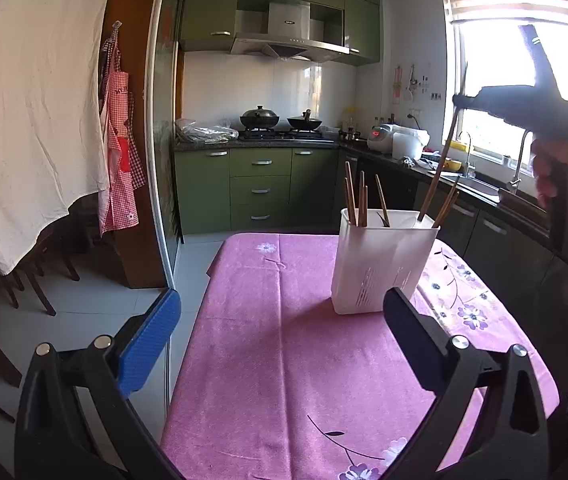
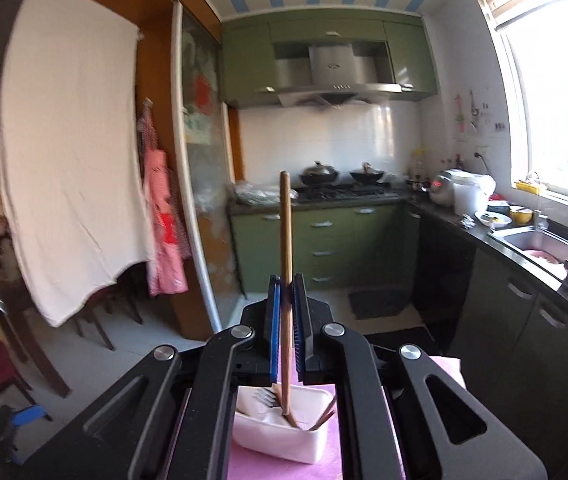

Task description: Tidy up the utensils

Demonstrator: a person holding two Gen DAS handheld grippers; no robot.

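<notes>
Right hand-held gripper (image 2: 286, 312) clamps wooden utensil (image 2: 285, 240) above holder (image 2: 280, 436); left hand-held gripper (image 1: 284, 320) spread, empty. Next: lower, release.

Green cabinets (image 1: 260, 184), bright window (image 2: 564, 120) (sunlit), tiled floor (image 1: 96, 304)

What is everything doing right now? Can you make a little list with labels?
place: kitchen, table with pink flowered cloth
holder: white utensil holder upright on the cloth
inside holder: several wooden-handled utensils, a fork among them
right gripper: shut on a wooden handle, its lower end in the holder
left gripper: open, nothing between its fingers, pointing at the holder
</notes>
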